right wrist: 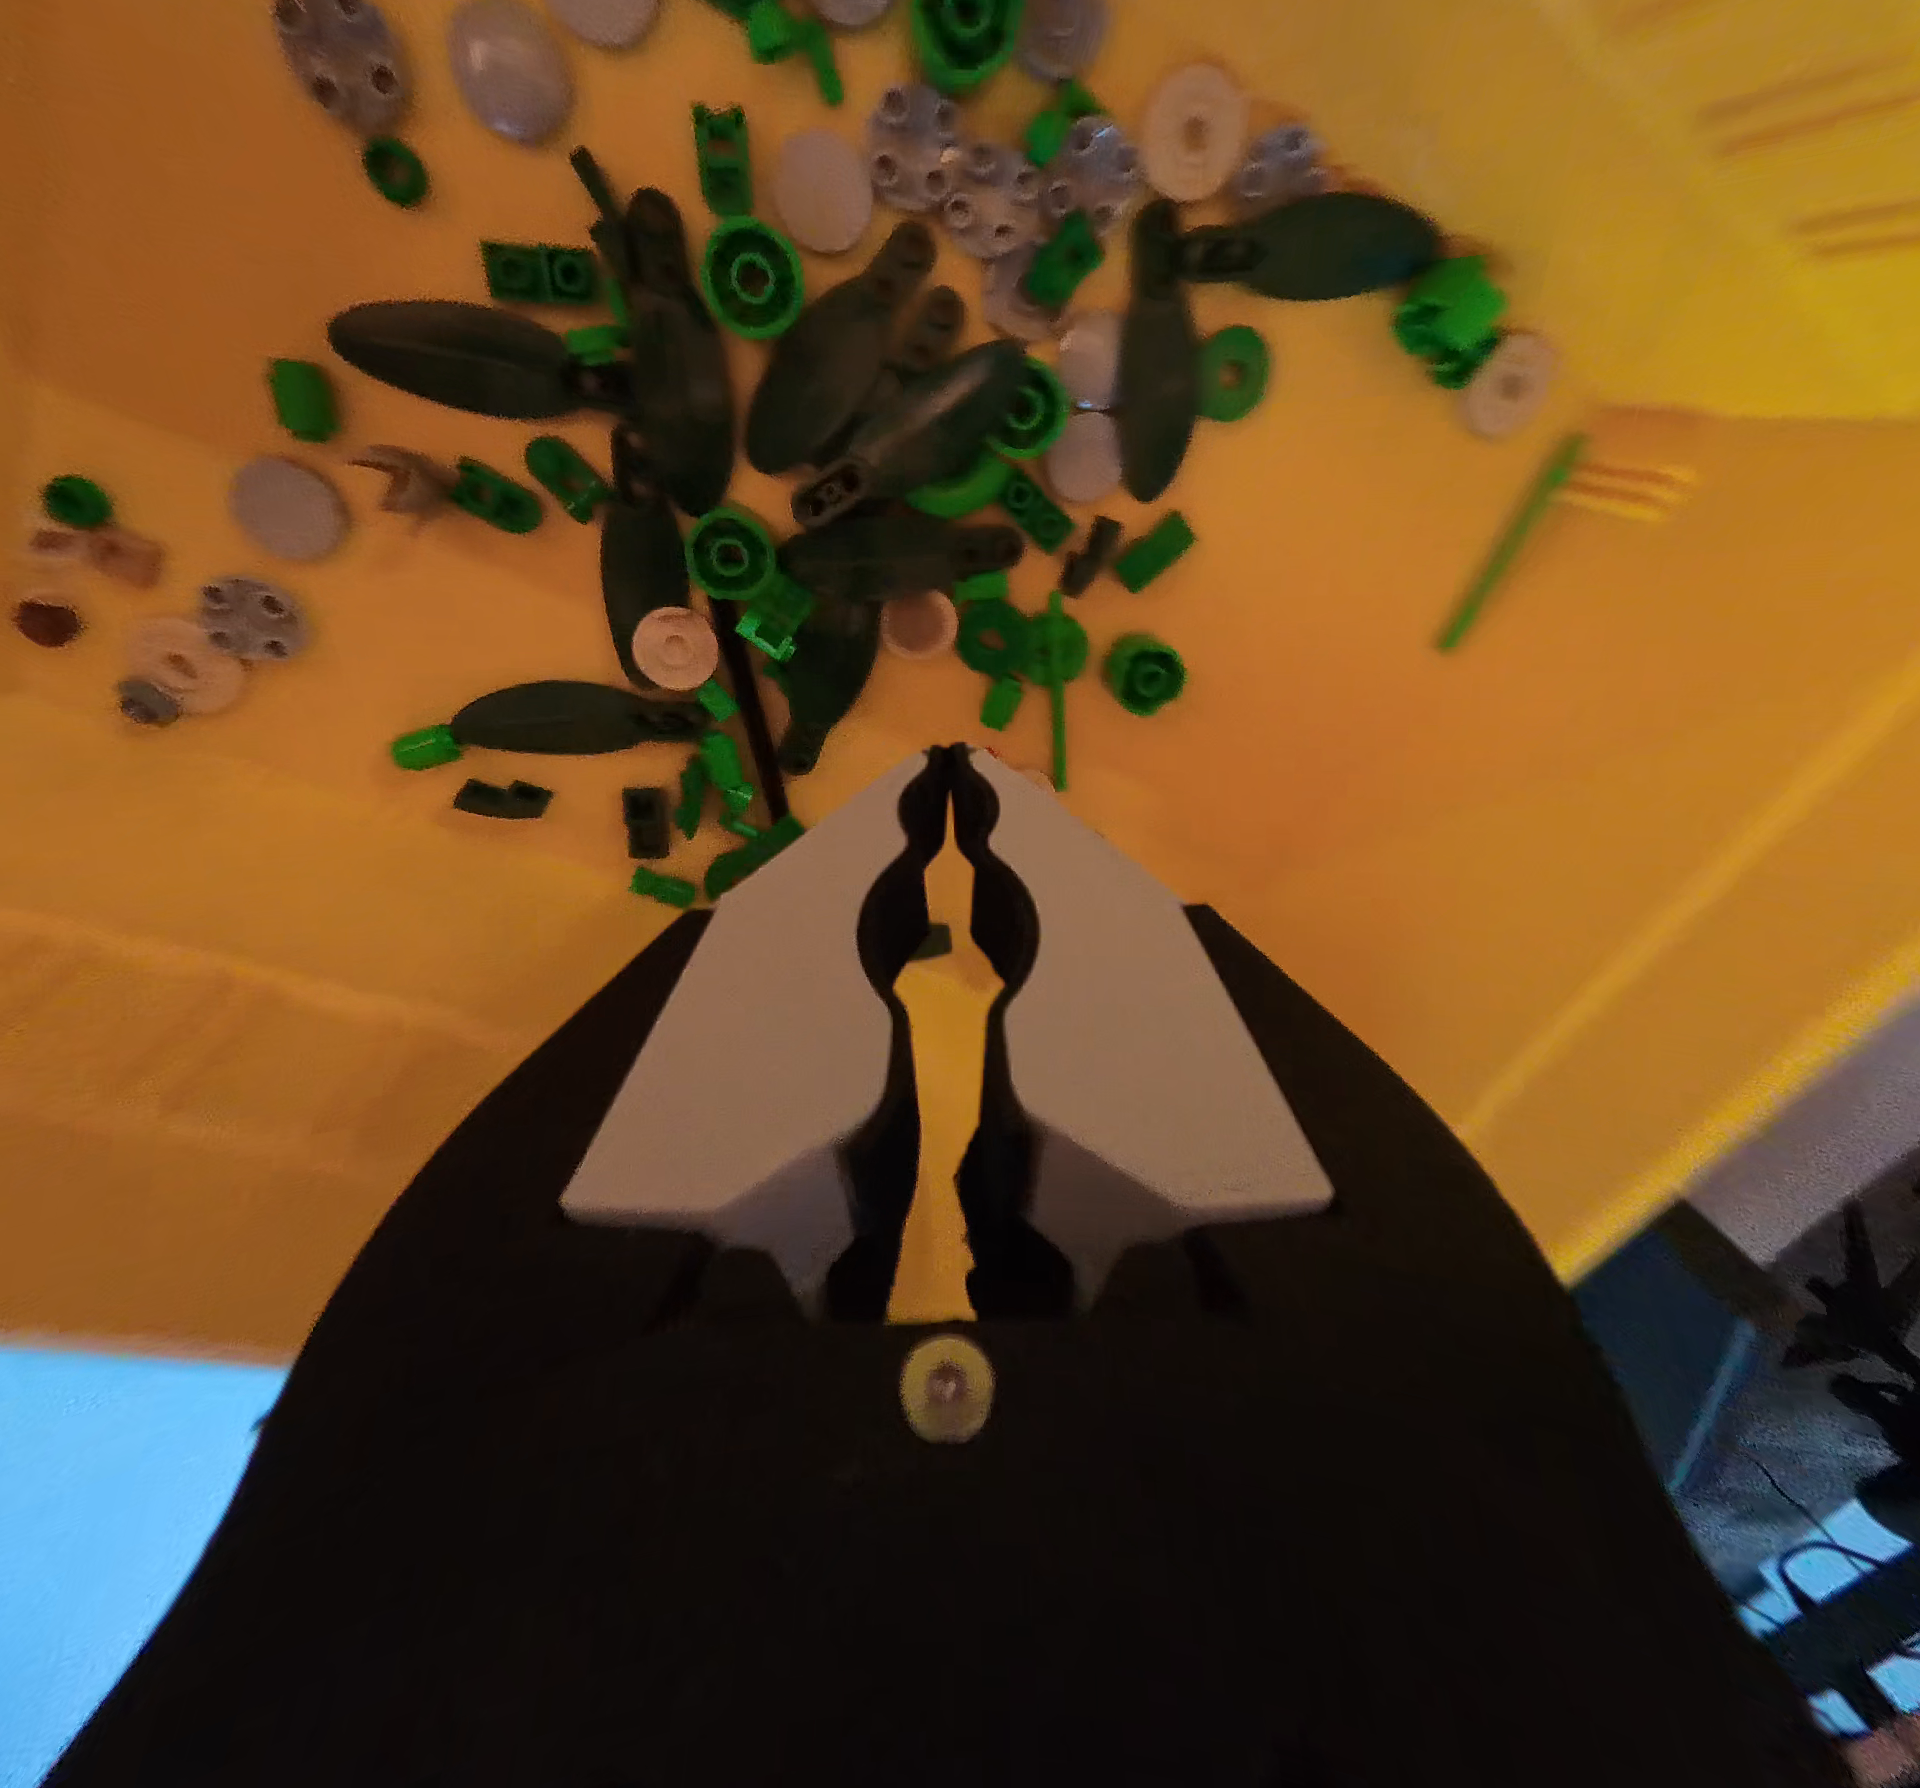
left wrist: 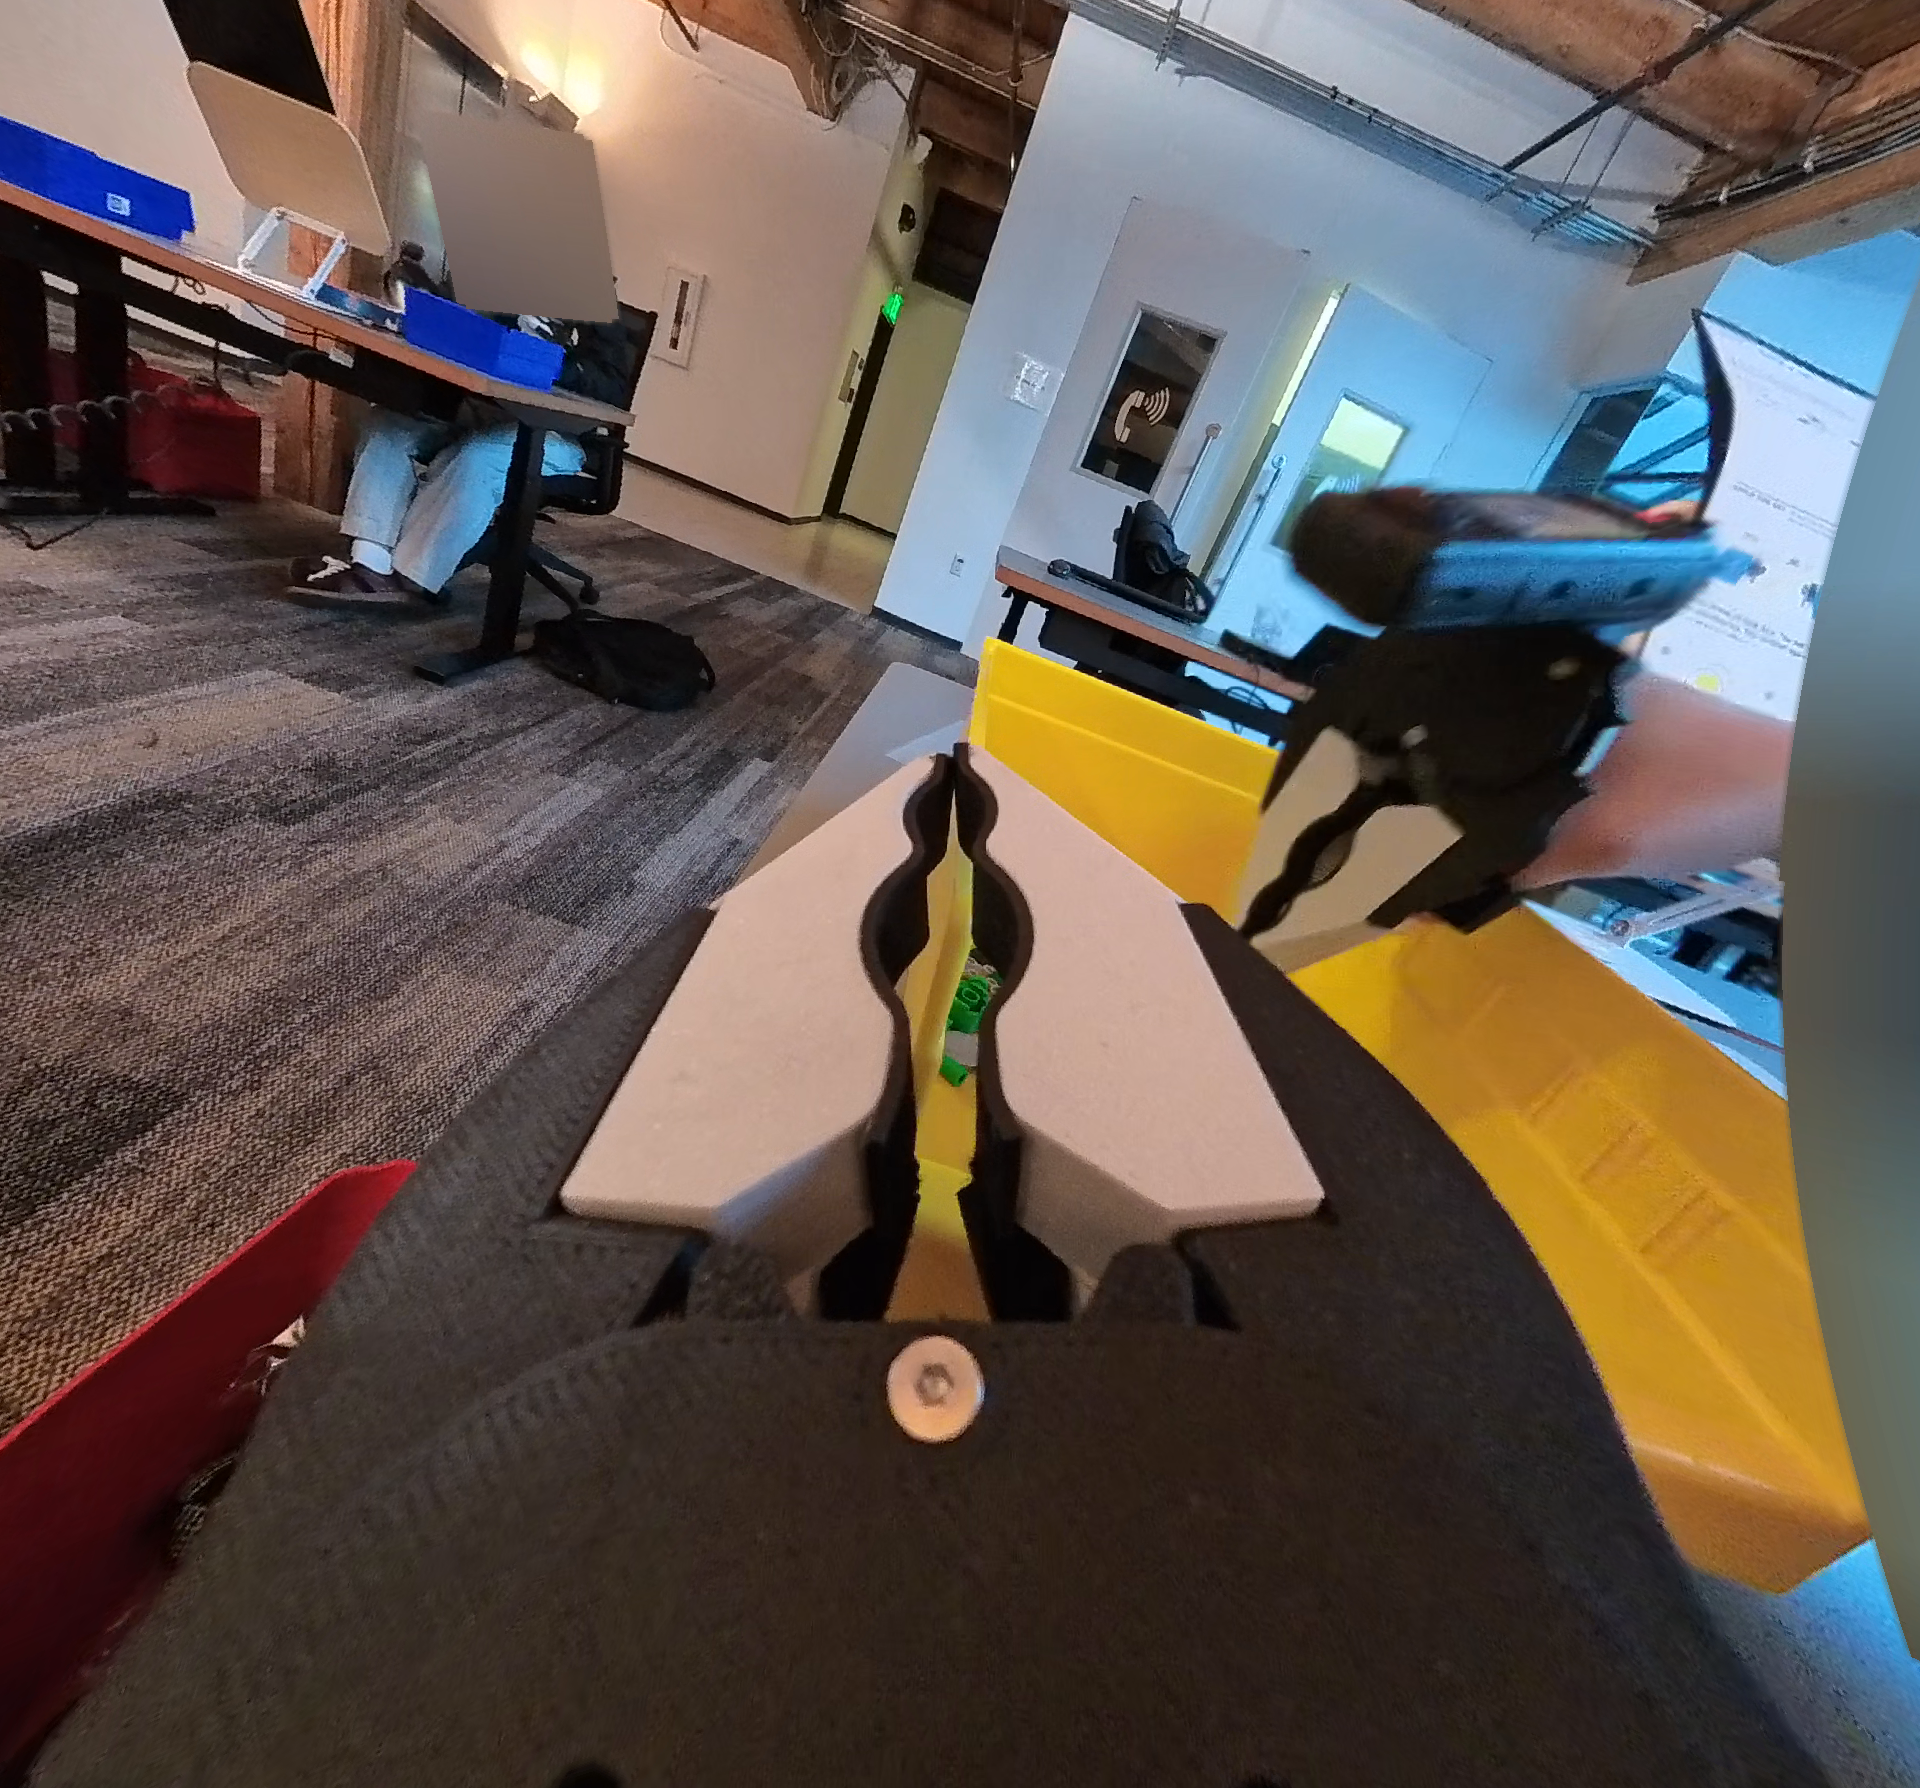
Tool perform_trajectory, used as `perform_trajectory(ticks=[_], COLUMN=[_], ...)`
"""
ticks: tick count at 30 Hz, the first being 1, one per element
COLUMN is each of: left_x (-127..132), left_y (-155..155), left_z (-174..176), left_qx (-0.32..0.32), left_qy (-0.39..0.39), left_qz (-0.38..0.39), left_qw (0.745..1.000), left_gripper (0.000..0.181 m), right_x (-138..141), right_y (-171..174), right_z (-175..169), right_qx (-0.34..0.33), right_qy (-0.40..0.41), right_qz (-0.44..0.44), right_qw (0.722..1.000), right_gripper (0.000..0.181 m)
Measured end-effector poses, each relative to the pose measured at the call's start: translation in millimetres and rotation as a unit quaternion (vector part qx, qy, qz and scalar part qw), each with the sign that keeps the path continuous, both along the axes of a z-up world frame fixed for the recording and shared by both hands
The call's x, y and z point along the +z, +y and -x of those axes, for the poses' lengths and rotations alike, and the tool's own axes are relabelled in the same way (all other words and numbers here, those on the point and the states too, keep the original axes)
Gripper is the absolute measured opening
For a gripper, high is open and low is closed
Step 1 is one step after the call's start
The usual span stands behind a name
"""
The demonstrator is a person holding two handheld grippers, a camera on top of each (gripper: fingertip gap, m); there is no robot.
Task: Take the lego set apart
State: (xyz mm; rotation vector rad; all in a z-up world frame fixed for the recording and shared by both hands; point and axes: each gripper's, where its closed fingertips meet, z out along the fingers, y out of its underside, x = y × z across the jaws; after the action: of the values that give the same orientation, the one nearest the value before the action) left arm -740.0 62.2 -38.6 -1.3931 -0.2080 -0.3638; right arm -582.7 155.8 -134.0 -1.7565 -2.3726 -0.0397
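Yellow bin [right wrist: 1558, 803] holds many loose lego pieces [right wrist: 790, 408]; two tongs, left [left wrist: 956, 762] and right [right wrist: 951, 756], both closed, empty.

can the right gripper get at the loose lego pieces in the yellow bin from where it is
Probably yes. The right gripper hangs just above the loose pieces in the yellow bin, nothing between, but its jaws are shut.
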Motion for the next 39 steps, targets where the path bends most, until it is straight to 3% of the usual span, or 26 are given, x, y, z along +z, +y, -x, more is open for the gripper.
perform_trajectory(ticks=[3, 6, 8, 11, 13, 15, 19, 21, 23, 25, 28, 31, 33, 35, 37, 38, 39], left_x=[0.0, 0.0, 0.1, -0.2, 0.0, -0.1, 2.9, 7.5, 28.0, 52.3, 56.5, 80.7, 95.8, 99.5, 96.3, 95.0, 91.9], left_y=[0.1, -0.2, -0.3, 0.3, 0.4, 0.6, -2.8, -8.5, -31.0, -72.1, -110.0, -126.2, -119.3, -104.9, -99.2, -100.6, -99.5], left_z=[0.0, 1.7, 3.3, 2.4, 1.8, 1.9, 3.6, 6.8, 10.6, 13.9, 1.6, -58.8, -126.1, -201.2, -281.9, -319.0, -350.3], left_qx=[0.0, -0.001, 0.0, 0.001, 0.002, 0.001, 0.012, 0.032, 0.062, 0.11, 0.124, 0.01, -0.117, -0.239, -0.375, -0.44, -0.491], left_qy=[0.002, -0.005, -0.01, -0.005, -0.002, -0.004, 0.005, 0.02, 0.033, 0.049, 0.052, 0.03, 0.037, 0.051, 0.056, 0.049, 0.039], left_qz=[0.0, -0.001, -0.002, 0.0, 0.0, 0.0, -0.01, -0.024, -0.087, -0.186, -0.176, -0.195, -0.179, -0.124, -0.074, -0.06, -0.042], left_qw=[1.0, 1.0, 1.0, 1.0, 1.0, 1.0, 1.0, 0.999, 0.994, 0.975, 0.975, 0.98, 0.976, 0.962, 0.922, 0.895, 0.869], left_gripper=[0.0, 0.0, 0.0, 0.0, 0.0, 0.0, 0.0, 0.0, 0.0, 0.0, 0.0, 0.0, 0.0, 0.011, 0.039, 0.057, 0.063], right_x=[50.6, 94.6, 85.8, 36.6, 15.3, 2.8, -14.9, -23.8, -23.3, -21.9, 7.5, 49.6, 79.1, 104.7, 117.6, 117.5, 115.6], right_y=[-15.6, -54.2, -89.1, -132.4, -156.3, -163.3, -195.4, -196.1, -195.3, -191.1, -197.8, -203.8, -207.5, -204.6, -192.7, -186.9, -183.0], right_z=[-4.2, -44.2, -89.6, -162.5, -186.9, -195.4, -191.5, -192.0, -190.1, -196.2, -213.2, -245.4, -268.4, -288.5, -304.4, -310.6, -315.8], right_qx=[-0.02, -0.026, -0.032, -0.085, -0.071, -0.055, -0.033, -0.02, -0.016, -0.051, -0.096, -0.132, -0.142, -0.147, -0.16, -0.169, -0.175], right_qy=[0.137, 0.283, 0.318, 0.268, 0.254, 0.254, 0.25, 0.236, 0.249, 0.248, 0.323, 0.437, 0.507, 0.564, 0.597, 0.599, 0.595], right_qz=[-0.024, -0.002, 0.058, 0.115, 0.108, 0.072, 0.154, 0.148, 0.151, 0.157, 0.195, 0.235, 0.28, 0.312, 0.311, 0.303, 0.294], right_qw=[0.99, 0.959, 0.946, 0.953, 0.958, 0.963, 0.955, 0.96, 0.957, 0.954, 0.921, 0.858, 0.803, 0.75, 0.722, 0.722, 0.728], right_gripper=[0.0, 0.004, 0.037, 0.041, 0.035, 0.035, 0.035, 0.033, 0.011, 0.011, 0.01, 0.01, 0.009, 0.01, 0.009, 0.009, 0.009])
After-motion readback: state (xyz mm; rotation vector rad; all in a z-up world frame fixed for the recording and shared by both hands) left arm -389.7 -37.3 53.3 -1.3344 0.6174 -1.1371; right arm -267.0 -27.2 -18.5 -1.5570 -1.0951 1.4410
